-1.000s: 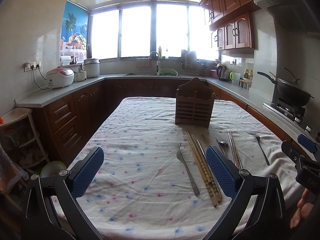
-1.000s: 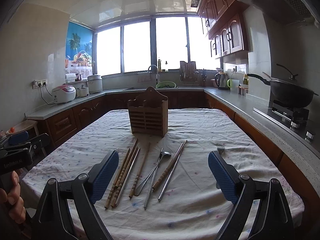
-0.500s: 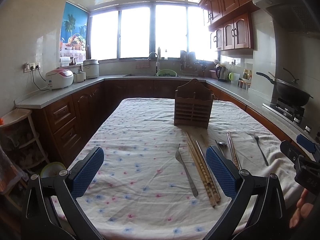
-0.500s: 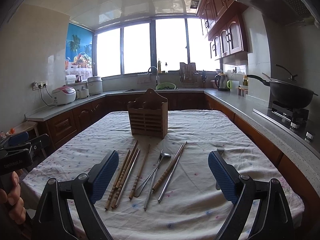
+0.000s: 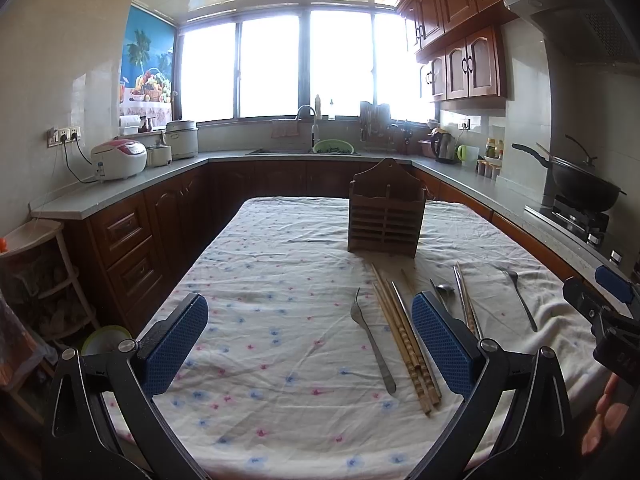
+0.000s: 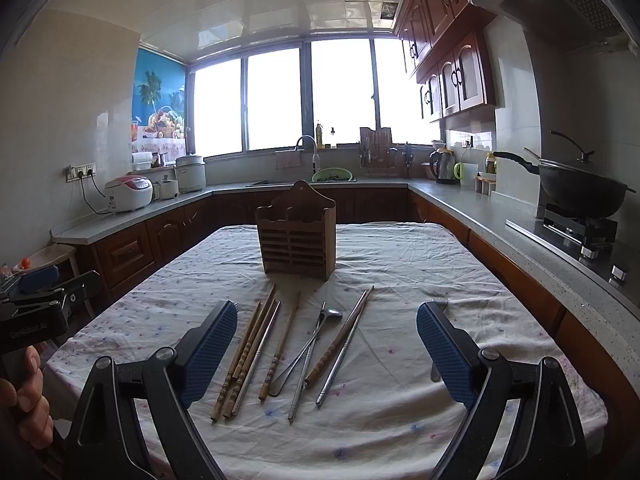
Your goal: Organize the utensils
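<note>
A wooden utensil holder (image 5: 385, 220) stands upright mid-table; it also shows in the right wrist view (image 6: 297, 240). In front of it lie several wooden chopsticks (image 6: 246, 354), metal chopsticks (image 6: 344, 354), a spoon (image 6: 310, 350) and a fork (image 5: 372, 344). Another fork (image 5: 520, 300) lies to the right, partly hidden behind a finger in the right wrist view (image 6: 438, 303). My left gripper (image 5: 310, 344) is open and empty above the near table, left of the fork. My right gripper (image 6: 326, 354) is open and empty, hovering over the chopsticks and spoon.
The table wears a white flowered cloth (image 5: 280, 280). Counters ring the room, with a rice cooker (image 5: 118, 159) at left, a sink (image 5: 308, 148) at the back and a wok (image 6: 580, 194) on the stove at right. A shelf (image 5: 36, 280) stands left of the table.
Both grippers have drifted slightly; the view has shifted a little. Nothing on the table has moved and both stay open.
</note>
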The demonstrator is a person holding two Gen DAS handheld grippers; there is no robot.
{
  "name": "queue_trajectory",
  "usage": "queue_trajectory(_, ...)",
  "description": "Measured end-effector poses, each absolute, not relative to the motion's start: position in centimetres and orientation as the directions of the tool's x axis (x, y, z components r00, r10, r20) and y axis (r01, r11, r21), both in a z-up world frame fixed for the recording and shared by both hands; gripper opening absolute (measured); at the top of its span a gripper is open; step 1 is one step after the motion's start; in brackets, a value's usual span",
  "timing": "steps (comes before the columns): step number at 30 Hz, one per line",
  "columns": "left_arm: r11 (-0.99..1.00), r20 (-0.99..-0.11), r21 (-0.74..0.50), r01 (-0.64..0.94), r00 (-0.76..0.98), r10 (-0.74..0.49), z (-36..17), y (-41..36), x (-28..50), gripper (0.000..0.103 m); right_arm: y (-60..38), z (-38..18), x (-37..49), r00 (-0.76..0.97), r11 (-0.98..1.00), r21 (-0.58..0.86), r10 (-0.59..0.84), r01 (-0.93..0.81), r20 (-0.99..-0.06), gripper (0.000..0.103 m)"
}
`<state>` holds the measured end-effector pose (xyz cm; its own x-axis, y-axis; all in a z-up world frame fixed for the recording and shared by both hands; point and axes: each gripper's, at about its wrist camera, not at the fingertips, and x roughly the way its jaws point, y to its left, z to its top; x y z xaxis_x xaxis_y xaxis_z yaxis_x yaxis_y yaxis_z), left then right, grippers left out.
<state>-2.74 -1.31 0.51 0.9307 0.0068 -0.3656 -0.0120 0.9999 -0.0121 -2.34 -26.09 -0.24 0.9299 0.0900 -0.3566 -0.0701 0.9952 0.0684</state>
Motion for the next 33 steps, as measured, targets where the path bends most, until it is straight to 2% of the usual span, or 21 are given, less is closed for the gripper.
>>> queue_trajectory(24, 1.000, -0.376, -0.014, -0.007, 0.927, 0.001, 0.5, -1.3, -2.1, 0.103, -26.0, -0.3, -2.3, 0.929, 0.995, 0.068, 0.092, -0.072, -0.359, 0.093)
queue_trajectory(33, 0.998, -0.427, -0.059, 0.024, 0.903, -0.046, 0.2, -1.0, -0.1, 0.103, -26.2, -0.5, -1.0, 0.915, 0.992, 0.092, 0.111, -0.082, -0.389, 0.093)
